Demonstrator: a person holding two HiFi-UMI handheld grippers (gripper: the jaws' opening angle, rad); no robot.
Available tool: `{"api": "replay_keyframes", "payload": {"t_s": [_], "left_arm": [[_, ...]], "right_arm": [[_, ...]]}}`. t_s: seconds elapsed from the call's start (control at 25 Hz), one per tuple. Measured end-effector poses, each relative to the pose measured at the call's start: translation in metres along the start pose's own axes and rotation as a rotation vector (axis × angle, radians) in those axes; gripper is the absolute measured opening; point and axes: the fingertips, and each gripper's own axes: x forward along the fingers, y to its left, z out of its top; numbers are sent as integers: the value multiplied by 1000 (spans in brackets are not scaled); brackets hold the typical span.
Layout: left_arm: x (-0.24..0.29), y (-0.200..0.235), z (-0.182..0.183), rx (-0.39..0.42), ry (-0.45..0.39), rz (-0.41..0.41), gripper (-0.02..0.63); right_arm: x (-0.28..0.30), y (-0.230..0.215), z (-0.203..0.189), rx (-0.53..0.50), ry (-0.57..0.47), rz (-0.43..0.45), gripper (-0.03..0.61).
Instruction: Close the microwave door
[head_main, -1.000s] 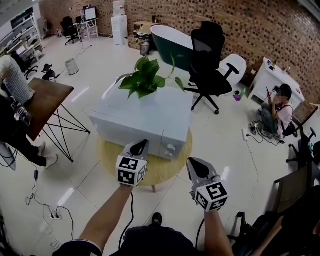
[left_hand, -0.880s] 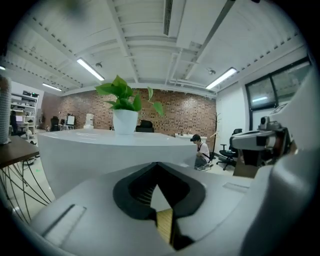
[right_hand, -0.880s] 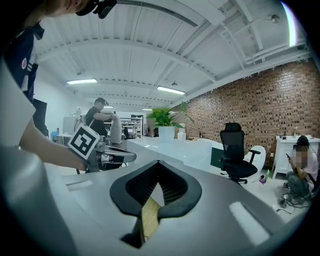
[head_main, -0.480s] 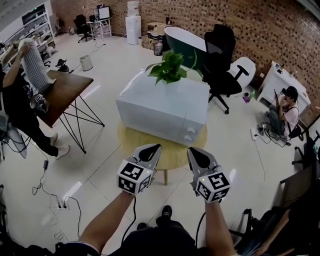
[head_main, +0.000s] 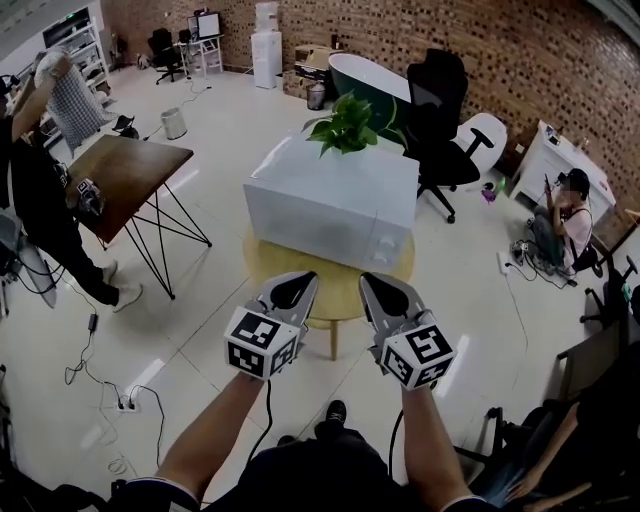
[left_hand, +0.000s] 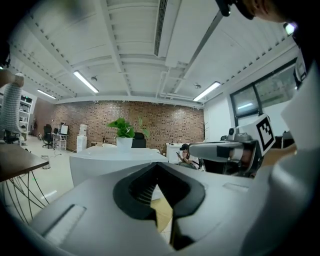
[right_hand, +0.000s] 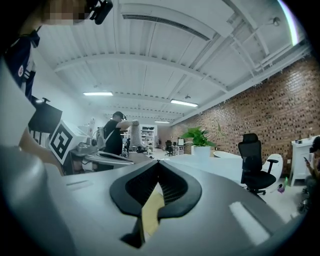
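Note:
A white microwave (head_main: 335, 205) stands on a round wooden table (head_main: 330, 290); its door looks flush with the front, with two knobs (head_main: 385, 248) at the right end. A potted plant (head_main: 350, 125) sits on top of it. My left gripper (head_main: 296, 286) and right gripper (head_main: 377, 287) hover side by side just before the table's near edge, apart from the microwave. Both are shut with nothing between the jaws. The left gripper view shows its closed tips (left_hand: 157, 167) pointing at the microwave (left_hand: 107, 162). The right gripper view shows the same for its tips (right_hand: 159, 167).
A brown desk (head_main: 130, 165) on wire legs stands left, with a person (head_main: 40, 200) beside it. Behind the microwave is a black office chair (head_main: 440, 100). Another person (head_main: 560, 215) sits on the floor at right. A power strip and cables (head_main: 120, 400) lie at lower left.
Both grippers have drawn closer together and stayed shut. The microwave sits more centred and further off in the head view. Its door looks the same throughout.

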Motion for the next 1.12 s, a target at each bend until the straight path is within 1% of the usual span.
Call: {"api": "replay_keyframes", "payload": {"t_s": [0.48, 0.92, 1.12], "left_arm": [[-14, 0, 8, 10, -16, 5, 11], [-15, -6, 9, 18, -4, -7, 11], [-14, -7, 10, 1, -15, -10, 11]], "right_arm": [[-1, 12, 16, -45, -22, 12, 0], [-5, 11, 16, -46, -18, 10, 0], [-5, 10, 16, -43, -21, 11, 0]]}}
